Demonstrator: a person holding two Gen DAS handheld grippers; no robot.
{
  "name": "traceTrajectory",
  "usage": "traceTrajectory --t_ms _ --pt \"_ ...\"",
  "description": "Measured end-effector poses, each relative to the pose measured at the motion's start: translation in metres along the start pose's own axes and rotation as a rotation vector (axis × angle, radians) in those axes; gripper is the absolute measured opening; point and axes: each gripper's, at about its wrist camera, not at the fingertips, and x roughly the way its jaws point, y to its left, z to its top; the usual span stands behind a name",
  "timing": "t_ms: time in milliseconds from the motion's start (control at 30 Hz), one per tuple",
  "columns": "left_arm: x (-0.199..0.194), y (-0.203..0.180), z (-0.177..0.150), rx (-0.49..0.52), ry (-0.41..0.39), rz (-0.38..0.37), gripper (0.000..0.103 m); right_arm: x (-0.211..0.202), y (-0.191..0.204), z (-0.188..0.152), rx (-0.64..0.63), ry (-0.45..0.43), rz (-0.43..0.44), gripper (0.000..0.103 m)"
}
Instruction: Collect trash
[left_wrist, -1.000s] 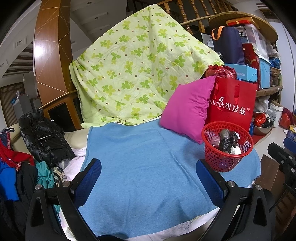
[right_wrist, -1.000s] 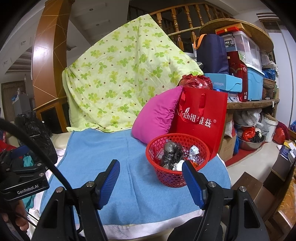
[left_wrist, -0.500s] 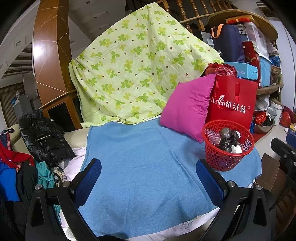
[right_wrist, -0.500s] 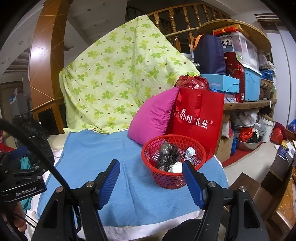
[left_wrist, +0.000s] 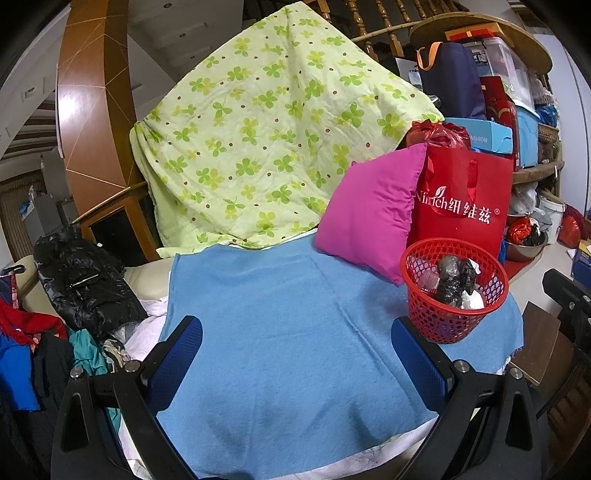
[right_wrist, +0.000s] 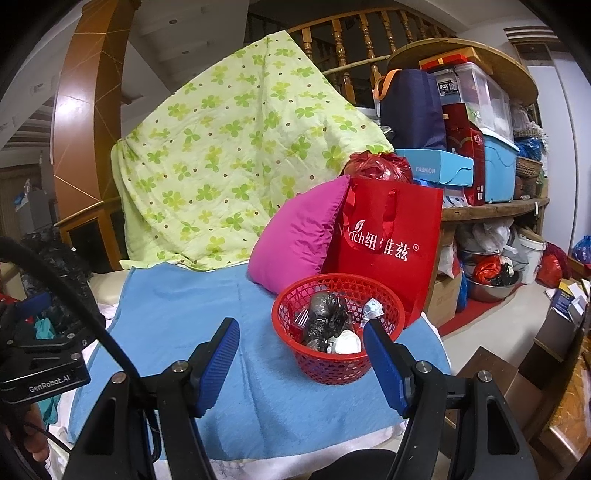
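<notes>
Trash-filled red basket (right_wrist: 334, 363) on blue towel (right_wrist: 177, 317)

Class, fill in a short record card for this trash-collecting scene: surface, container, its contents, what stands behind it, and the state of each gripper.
surface: blue towel
container: red basket standing on the towel, near its right edge
contents: black crumpled bag and white wrapper
behind: pink pillow, red paper bag
left gripper: open, empty
right gripper: open, empty, the basket just beyond it
</notes>
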Motion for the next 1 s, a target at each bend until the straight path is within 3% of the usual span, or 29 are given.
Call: traceTrajectory --t_ms 433,833,933,1000 --pt "0.023 -0.012 0.013 0.021 0.020 -0.011 0.102 0.024 -0.002 0.001 0.011 0.030 -0.002 0.073" --pt "0.040 -0.022 0.023 0.034 0.005 -0.066 0.102 0.037 -0.004 0.007 0.008 0.042 -0.051 0.073" --pt "0.044 -0.013 0.021 -0.018 -0.023 -0.105 0.102 0.044 -0.001 0.006 0.004 0.054 -0.054 0.073" --pt "0.058 0.003 0.017 -0.081 0.003 -0.097 0.102 0.052 0.005 0.004 -0.007 0.068 -0.040 0.073"
